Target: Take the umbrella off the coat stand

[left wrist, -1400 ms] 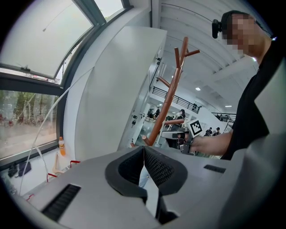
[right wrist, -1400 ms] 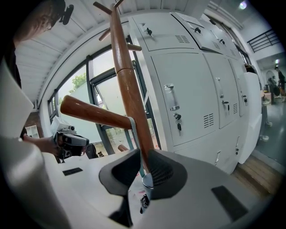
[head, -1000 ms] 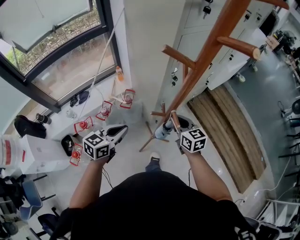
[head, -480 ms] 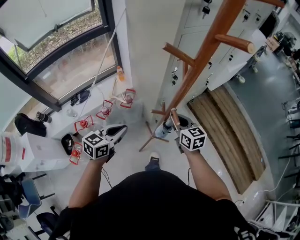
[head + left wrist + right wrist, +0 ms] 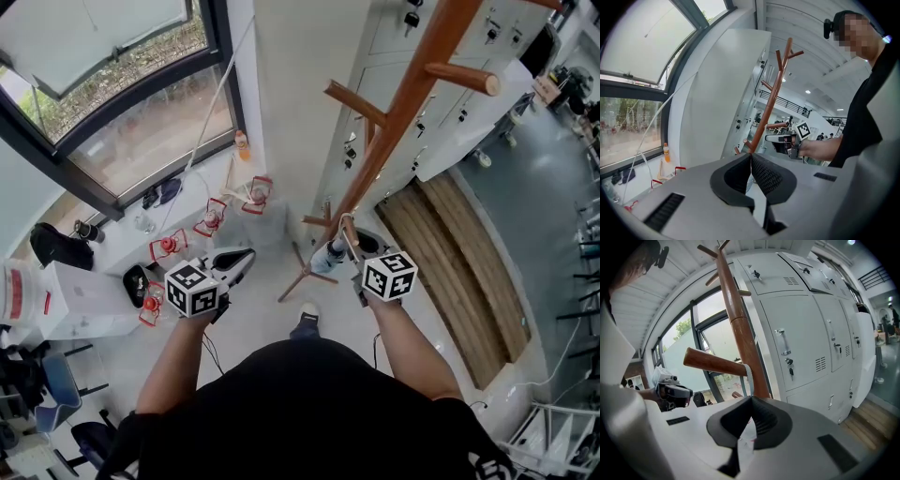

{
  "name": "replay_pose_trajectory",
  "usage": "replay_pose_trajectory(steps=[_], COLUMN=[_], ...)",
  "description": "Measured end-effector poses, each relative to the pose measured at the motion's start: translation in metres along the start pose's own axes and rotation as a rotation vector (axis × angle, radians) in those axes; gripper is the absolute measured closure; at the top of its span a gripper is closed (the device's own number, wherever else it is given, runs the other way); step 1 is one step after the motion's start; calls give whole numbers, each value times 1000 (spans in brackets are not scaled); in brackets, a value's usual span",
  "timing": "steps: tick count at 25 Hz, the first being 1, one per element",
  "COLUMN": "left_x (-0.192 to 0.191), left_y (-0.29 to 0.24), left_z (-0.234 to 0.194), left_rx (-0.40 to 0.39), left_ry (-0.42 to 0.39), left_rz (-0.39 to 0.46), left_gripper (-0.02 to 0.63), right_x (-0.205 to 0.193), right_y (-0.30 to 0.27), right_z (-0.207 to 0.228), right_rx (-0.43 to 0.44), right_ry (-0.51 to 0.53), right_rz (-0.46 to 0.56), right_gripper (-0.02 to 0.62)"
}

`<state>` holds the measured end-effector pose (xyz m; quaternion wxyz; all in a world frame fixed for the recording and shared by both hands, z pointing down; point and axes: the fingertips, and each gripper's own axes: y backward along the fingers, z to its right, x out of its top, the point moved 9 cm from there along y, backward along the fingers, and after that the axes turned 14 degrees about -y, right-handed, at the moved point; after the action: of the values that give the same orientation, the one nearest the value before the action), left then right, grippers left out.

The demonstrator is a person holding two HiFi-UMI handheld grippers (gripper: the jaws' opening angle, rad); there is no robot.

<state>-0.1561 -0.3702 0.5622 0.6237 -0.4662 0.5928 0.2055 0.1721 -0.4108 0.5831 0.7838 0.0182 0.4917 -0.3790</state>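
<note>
Right gripper view: right gripper [image 5: 751, 400] is pinched shut on the umbrella's grey strap [image 5: 748, 376]. The strap loops over a low peg [image 5: 712, 363] of the stand [image 5: 739, 329], right by the pole, and drops straight into the jaw tips. Something pale with red marks shows in the gap below the tips; can't tell what it is. White lockers [image 5: 811, 333] sit behind the stand.

Head view: the umbrella [image 5: 328, 257] is folded and hangs low beside the pole, just ahead of the right gripper and its marker cube [image 5: 389, 275], above the stand's feet [image 5: 298, 278]. So it is on the stand, not off yet.

Left gripper [image 5: 246, 255] is well left of the stand, touching nothing. Left gripper view: jaws pressed together, tips meeting, nothing between them. It faces the stand, with the right gripper in sight beside the pole.

Window [image 5: 112, 112] is on the left, with an orange bottle [image 5: 242, 145] on its sill.
</note>
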Motion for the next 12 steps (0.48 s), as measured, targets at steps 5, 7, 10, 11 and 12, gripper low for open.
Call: replay_pose_trajectory(steps=[5, 7, 10, 11, 12], left_x=[1, 1, 3, 4, 5], left_y=[4, 6, 12, 14, 16], left_z=[5, 10, 16, 17, 18], left_rx=[3, 2, 2, 3, 6], left_ry=[0, -2, -7, -9, -11], left_rz=[2, 5, 9, 9, 11], left_gripper=[583, 583, 583, 583, 583], right_x=[9, 12, 13, 13, 13], right_y=[9, 13, 19, 21, 23], right_z=[-10, -14, -18, -19, -20], right_rx=[32, 36, 32, 30, 29], right_ry=[12, 20, 15, 14, 15], right_rz=[9, 11, 19, 21, 22], right_gripper=[581, 581, 581, 581, 581])
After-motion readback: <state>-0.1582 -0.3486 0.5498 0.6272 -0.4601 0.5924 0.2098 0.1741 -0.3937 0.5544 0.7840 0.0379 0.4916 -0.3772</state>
